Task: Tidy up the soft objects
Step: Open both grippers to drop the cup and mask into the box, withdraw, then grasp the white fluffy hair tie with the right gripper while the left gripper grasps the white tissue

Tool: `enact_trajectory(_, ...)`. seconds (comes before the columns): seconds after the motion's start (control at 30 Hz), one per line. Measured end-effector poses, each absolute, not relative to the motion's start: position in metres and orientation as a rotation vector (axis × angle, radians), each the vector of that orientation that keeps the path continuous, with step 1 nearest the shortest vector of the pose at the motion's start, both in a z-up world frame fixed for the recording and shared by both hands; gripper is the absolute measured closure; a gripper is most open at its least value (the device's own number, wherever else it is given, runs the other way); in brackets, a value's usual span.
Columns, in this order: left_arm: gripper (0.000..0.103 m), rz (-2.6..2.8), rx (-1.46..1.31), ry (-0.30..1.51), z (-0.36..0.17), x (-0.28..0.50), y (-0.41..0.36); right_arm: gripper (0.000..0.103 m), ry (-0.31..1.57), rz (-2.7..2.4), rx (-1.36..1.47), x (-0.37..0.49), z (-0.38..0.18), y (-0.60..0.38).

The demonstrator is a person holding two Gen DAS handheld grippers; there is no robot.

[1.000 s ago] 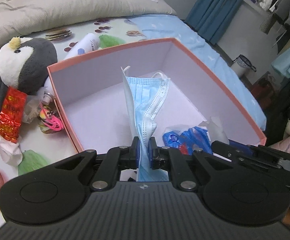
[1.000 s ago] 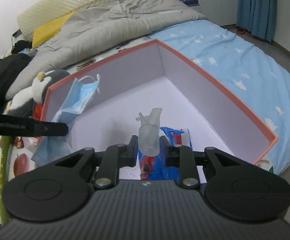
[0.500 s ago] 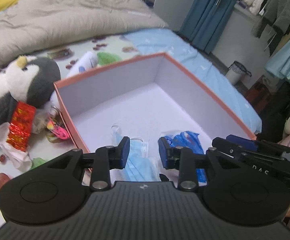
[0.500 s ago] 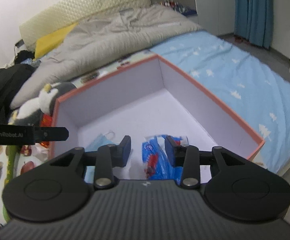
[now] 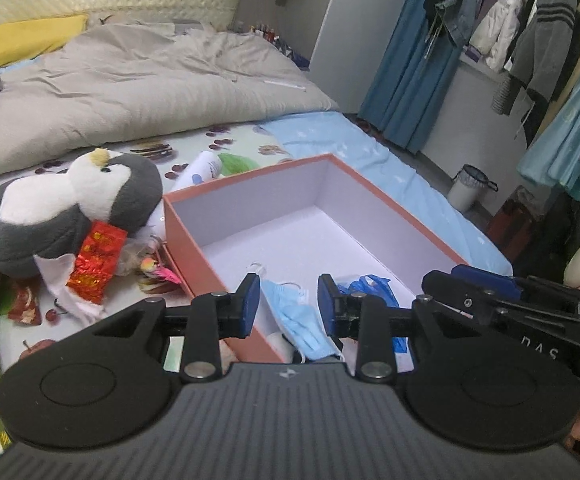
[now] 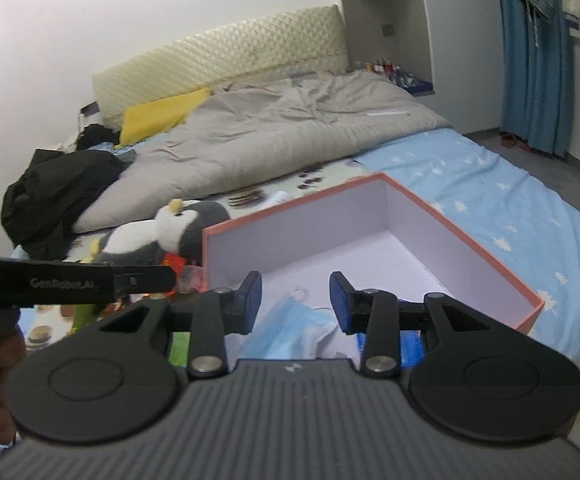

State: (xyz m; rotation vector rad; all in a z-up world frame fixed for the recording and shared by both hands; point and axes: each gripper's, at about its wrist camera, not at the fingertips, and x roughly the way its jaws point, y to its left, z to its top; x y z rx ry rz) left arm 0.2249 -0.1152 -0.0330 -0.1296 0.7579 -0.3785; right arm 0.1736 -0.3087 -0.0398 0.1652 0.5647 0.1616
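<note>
An orange box with a white inside [image 5: 188, 236] [image 6: 442, 220] stands on the bed. A blue face mask [image 5: 298, 316] [image 6: 290, 332] and a blue plastic bag [image 5: 370, 288] lie in its near end. My left gripper [image 5: 288, 304] is open and empty above the box's near corner. My right gripper [image 6: 296, 300] is open and empty above the box's near edge. A plush penguin [image 5: 74, 208] [image 6: 178, 228] lies left of the box, with a red packet [image 5: 96, 262] and a white tissue [image 5: 60, 280] against it.
A grey duvet [image 5: 130, 80] and a yellow pillow [image 6: 162, 114] lie at the head of the bed. A white bottle [image 5: 202, 168] lies behind the box. A bin [image 5: 468, 186] and hanging clothes [image 5: 530, 32] stand to the right. Black clothes [image 6: 54, 184] lie on the left.
Both grippers opened and pulled back and up. The mask dropped from my left gripper into the box, and my right gripper let go of a pale crumpled piece.
</note>
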Motion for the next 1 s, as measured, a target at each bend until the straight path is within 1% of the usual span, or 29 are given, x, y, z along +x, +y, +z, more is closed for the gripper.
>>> enact_trajectory(0.33,0.066,-0.329,-0.162,0.73,-0.029,0.179,-0.08,0.062,0.555,0.2,0.139,0.147,-0.039,-0.281)
enact_trajectory(0.63,0.064,-0.284,-0.209,0.755,-0.046,0.149,-0.057,0.062,0.581,0.22,0.127,0.124,-0.049,-0.26)
enact_trajectory(0.83,0.058,-0.262,-0.196,0.738,-0.047,0.13,-0.048,0.062,0.611,0.24,0.095,0.11,-0.055,-0.246)
enact_trajectory(1.0,0.054,-0.222,-0.243,0.731,-0.058,0.114,-0.029,0.062,0.649,0.276,0.085,0.103,-0.059,-0.235)
